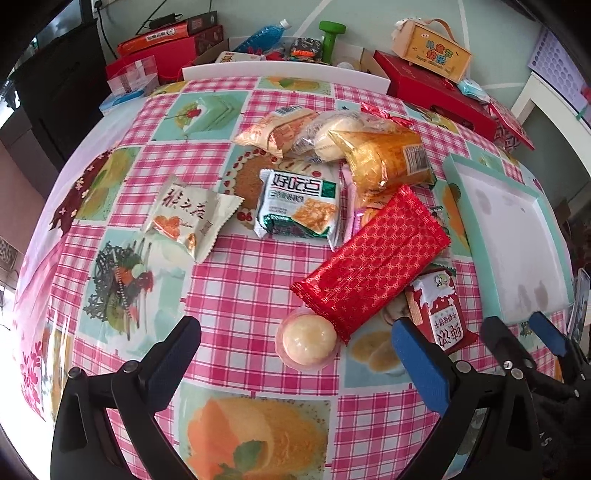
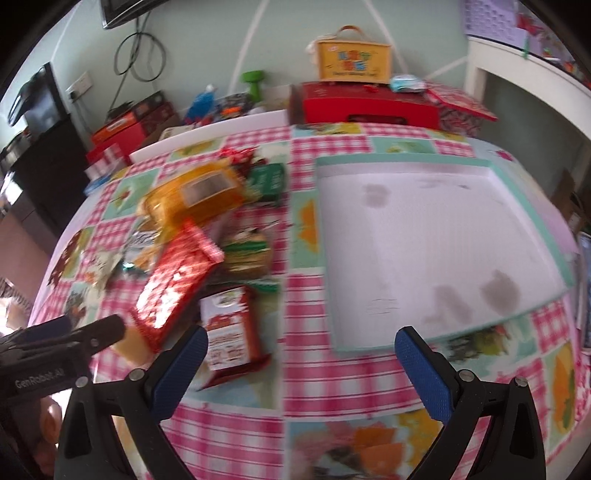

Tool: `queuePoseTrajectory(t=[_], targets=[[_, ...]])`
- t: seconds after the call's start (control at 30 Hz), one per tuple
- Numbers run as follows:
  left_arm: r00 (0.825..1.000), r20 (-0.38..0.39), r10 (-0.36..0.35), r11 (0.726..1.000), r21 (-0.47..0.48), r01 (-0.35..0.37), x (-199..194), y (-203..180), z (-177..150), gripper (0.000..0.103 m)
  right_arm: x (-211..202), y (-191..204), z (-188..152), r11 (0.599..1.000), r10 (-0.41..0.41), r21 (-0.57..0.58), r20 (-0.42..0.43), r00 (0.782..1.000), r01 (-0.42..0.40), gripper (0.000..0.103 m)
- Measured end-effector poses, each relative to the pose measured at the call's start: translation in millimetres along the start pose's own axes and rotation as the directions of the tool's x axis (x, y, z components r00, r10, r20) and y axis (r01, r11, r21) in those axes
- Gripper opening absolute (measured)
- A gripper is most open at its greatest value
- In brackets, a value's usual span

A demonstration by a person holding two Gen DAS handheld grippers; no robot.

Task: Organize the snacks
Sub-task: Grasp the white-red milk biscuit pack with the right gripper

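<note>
Several snack packs lie in a heap on the checked tablecloth. A long red pack (image 1: 373, 258) (image 2: 177, 280) lies in the middle, with a round pale cake cup (image 1: 306, 341) in front of it. A red and white milk snack pack (image 1: 441, 308) (image 2: 231, 328) lies to its right. A green and white cracker pack (image 1: 301, 206), a beige pack (image 1: 190, 218) and a gold pack (image 1: 388, 155) (image 2: 195, 195) lie further back. My left gripper (image 1: 295, 345) is open, above the table around the cake cup. My right gripper (image 2: 301, 350) is open and empty, in front of the tray; it also shows in the left wrist view (image 1: 517, 325).
A white tray with a teal rim (image 1: 461, 206) (image 2: 406, 158) lies at the right, with stains inside. Red boxes (image 2: 369, 103), a yellow carry box (image 2: 354, 61), a green dumbbell (image 1: 330, 37) and a blue bottle (image 1: 262, 35) crowd the far side beyond the table.
</note>
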State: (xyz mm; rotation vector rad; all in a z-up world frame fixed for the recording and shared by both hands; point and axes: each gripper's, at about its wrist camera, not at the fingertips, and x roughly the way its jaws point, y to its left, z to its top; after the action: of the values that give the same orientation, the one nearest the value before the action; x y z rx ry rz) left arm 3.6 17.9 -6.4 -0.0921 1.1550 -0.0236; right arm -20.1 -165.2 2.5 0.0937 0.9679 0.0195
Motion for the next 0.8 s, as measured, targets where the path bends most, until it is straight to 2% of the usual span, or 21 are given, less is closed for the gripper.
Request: queuePoseTrajectory(t=[0.03,0.4,0.63,0.8], targets=[[1.0,-0.007,0.004,1.0,0.002,-0.004,1.6,-0.6,-0.5,0.097,1.6,3.5,-0.3,1.0,0.004,-0.013,-0.004,1.0,-0.004,0.093],[0.994,-0.103,-0.019,0.999,-0.027,0.017,24.2,2.6,-4.2,0.078,23.8,25.6,-3.9,0.994,0.053,-0.091,-0.089,0.995,-0.061,0.071],[0.99,-0.14,0.0,1.0,-0.023,-0.004,40.7,2.3,-5.5,0.071,39.5,34.6,-3.6,0.988,0.053,-0.135,-0.128,0.99,-0.07,0.056],[0.989,-0.147,0.009,1.0,-0.013,-0.011,51.8,-0.4,-6.4,0.069,54.7,40.5,-2.7,0.986,0.037,-0.154,-0.159,0.987,-0.062,0.052]])
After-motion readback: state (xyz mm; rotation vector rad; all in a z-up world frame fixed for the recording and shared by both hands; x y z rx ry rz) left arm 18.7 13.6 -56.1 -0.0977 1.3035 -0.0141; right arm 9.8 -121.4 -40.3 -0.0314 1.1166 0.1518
